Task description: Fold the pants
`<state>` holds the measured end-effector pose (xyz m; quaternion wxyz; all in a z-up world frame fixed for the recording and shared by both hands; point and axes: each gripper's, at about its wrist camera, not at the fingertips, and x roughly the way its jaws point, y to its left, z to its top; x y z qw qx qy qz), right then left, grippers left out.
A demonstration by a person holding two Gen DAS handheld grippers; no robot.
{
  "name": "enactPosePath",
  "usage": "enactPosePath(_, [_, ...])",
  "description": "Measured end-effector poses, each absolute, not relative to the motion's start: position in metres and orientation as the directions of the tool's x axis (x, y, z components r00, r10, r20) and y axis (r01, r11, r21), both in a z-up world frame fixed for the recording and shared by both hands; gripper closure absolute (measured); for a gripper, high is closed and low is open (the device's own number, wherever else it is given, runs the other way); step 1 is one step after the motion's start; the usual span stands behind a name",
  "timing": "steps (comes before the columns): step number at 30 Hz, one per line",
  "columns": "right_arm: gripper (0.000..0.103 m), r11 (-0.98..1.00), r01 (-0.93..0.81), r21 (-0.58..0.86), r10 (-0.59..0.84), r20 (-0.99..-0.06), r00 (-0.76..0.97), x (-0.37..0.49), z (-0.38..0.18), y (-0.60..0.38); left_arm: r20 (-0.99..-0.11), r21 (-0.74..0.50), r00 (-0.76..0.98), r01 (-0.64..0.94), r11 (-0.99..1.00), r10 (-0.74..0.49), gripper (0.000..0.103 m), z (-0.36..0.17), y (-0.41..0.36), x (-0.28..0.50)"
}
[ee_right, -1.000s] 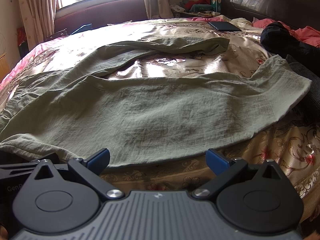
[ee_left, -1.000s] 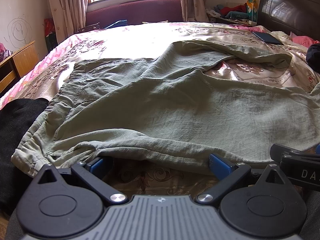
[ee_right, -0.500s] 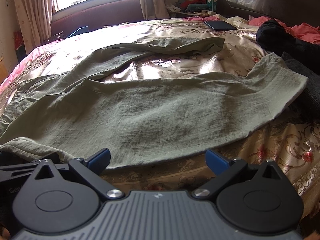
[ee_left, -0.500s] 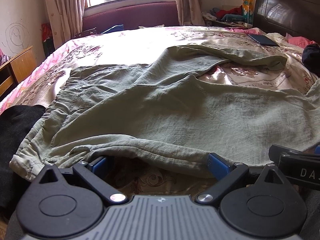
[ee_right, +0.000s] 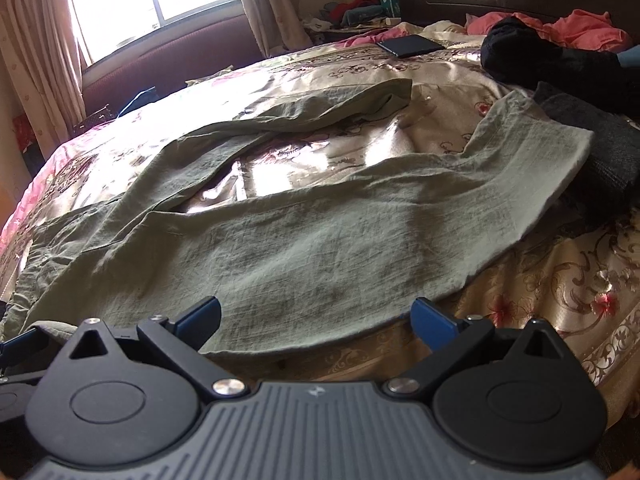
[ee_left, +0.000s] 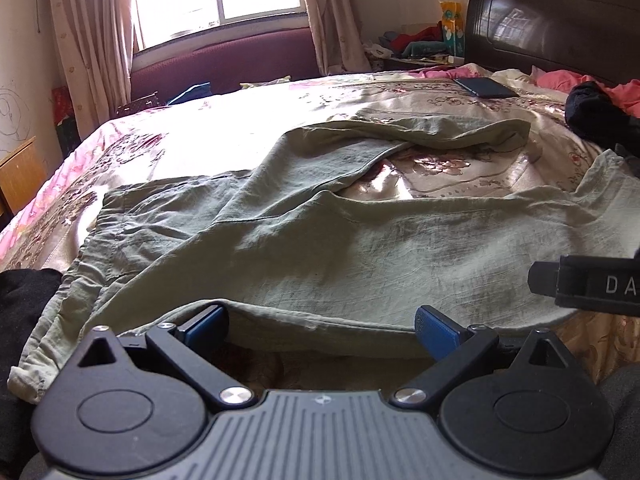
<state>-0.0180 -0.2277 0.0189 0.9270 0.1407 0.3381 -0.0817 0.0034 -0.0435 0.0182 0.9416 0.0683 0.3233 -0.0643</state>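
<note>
Olive-green pants (ee_left: 340, 240) lie spread on the floral bedspread, waistband to the left, both legs running right, the far leg crumpled. My left gripper (ee_left: 320, 324) is open at the near hem edge, which drapes over and between its blue fingertips. In the right wrist view the same pants (ee_right: 320, 232) fill the middle. There my right gripper (ee_right: 316, 314) is open too, its blue tips straddling the near edge of the close leg, whose cuff (ee_right: 560, 160) lies far right. The right gripper's body (ee_left: 588, 288) shows at the right of the left wrist view.
Black clothes (ee_right: 560, 68) and pink fabric (ee_right: 576, 28) are piled by the dark headboard (ee_left: 560, 28). A dark phone (ee_right: 410, 45) rests on the bedspread (ee_right: 560, 280). More black cloth (ee_left: 20, 300) lies at the left, by the waistband. A window and curtains are behind the bed.
Both grippers have pushed forward and lifted slightly; the pants' near edge now lies over the left gripper's fingertips. Both stay open. The pants have barely shifted.
</note>
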Motion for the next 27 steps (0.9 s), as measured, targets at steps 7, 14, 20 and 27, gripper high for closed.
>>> enactPosePath(7, [0.002, 0.881, 0.392, 0.264, -0.143, -0.641, 0.754, -0.001, 0.023, -0.310, -0.622, 0.076, 0.764, 0.275, 0.958, -0.171, 0.000, 0.022, -0.092, 0.025])
enactPosePath(14, [0.004, 0.867, 0.477, 0.142, -0.286, -0.642, 0.711, 0.034, 0.005, -0.376, -0.668, 0.118, 0.720, 0.353, 0.928, -0.189, 0.000, 0.003, -0.127, 0.048])
enactPosePath(20, [0.005, 0.788, 0.614, 0.047, -0.385, -0.741, 0.550, 0.041, -0.022, -0.438, -0.736, 0.069, 0.643, 0.381, 0.922, -0.211, 0.000, -0.014, -0.125, 0.049])
enactPosePath(27, [0.009, 0.802, 0.597, 0.023, -0.403, -0.717, 0.569, 0.022, 0.001, -0.425, -0.690, 0.141, 0.698, 0.390, 0.910, -0.192, 0.000, 0.004, -0.103, 0.024])
